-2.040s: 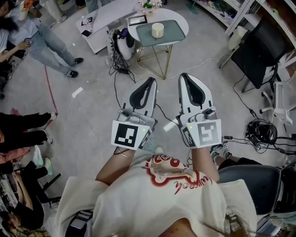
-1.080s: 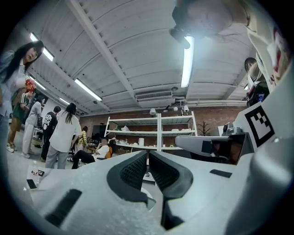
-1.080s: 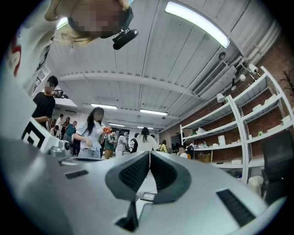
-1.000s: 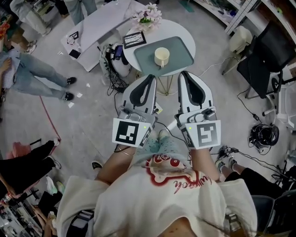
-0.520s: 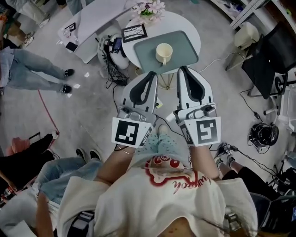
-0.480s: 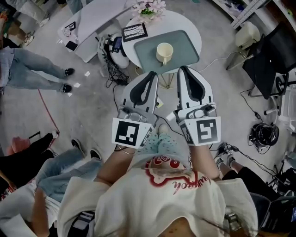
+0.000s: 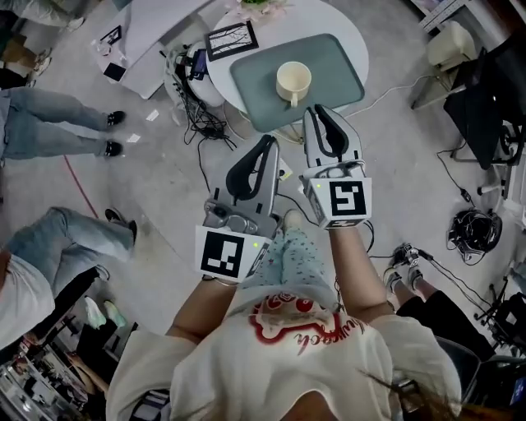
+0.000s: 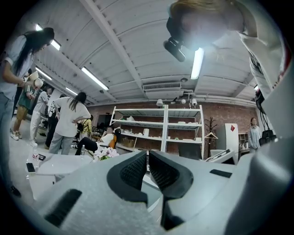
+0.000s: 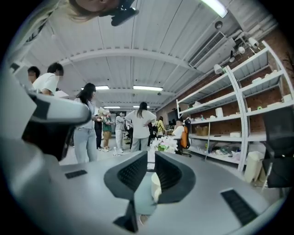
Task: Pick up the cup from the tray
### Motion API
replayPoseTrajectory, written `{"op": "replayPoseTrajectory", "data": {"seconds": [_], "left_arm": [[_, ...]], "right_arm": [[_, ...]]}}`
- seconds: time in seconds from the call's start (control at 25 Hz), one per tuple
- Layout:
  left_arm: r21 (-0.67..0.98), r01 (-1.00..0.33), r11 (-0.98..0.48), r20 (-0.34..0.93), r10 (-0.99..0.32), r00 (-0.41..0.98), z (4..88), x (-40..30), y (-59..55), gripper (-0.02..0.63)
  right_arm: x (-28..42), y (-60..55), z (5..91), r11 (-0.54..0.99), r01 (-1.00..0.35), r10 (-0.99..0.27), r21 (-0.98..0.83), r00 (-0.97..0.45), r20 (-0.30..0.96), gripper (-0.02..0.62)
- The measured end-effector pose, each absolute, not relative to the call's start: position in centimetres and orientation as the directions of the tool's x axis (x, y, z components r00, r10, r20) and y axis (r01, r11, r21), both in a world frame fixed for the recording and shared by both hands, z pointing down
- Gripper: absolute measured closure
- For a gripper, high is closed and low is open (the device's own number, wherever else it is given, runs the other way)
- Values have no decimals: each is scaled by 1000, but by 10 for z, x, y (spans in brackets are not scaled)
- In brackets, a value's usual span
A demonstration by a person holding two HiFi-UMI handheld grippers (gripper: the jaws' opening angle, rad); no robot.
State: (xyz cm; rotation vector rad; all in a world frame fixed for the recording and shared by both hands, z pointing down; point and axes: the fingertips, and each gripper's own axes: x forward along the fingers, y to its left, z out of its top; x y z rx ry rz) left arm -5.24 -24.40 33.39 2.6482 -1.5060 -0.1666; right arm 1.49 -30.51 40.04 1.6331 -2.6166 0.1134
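A cream cup [image 7: 293,82] with a handle stands upright in the middle of a grey-green tray [image 7: 255,78] on a round white table [image 7: 353,33]. My right gripper [image 7: 316,110] is shut and empty, its tips at the tray's near edge, just short of the cup. Through its jaws in the right gripper view I see the cup [image 9: 156,186] and the tray [image 9: 141,202] ahead of that gripper [image 9: 150,156]. My left gripper [image 7: 266,141] hangs lower left, off the table, shut and empty. In the left gripper view, that gripper [image 8: 148,153] points level across the room.
A framed card [image 7: 231,39] and flowers [image 7: 256,4] sit at the table's far left. Cables [image 7: 196,123] lie on the floor below it. A white bench [image 7: 152,33] stands far left, a black chair [image 7: 493,90] right. A person's legs [image 7: 49,131] are at left.
The table with tray and cup has come nearer. My right gripper has moved forward to the tray's near edge; the left has dropped back a little. People at left have shifted.
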Motion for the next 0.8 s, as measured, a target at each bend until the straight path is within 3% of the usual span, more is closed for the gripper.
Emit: {"op": "replayPoseTrajectory", "data": {"seconds": [0.16, 0.36, 0.8], "left_arm": [[111, -858, -502, -21, -864, 503, 354, -56, -248, 580], [134, -865, -484, 27, -871, 491, 378, -61, -248, 580], [175, -853, -492, 66, -858, 509, 401, -51, -246, 580]], "right_arm": [[10, -327, 455, 413, -910, -898, -22, -411, 156, 561], [4, -348, 502, 393, -919, -895, -32, -390, 217, 462], [2, -371, 564, 354, -935, -878, -33, -345, 332, 420]]}}
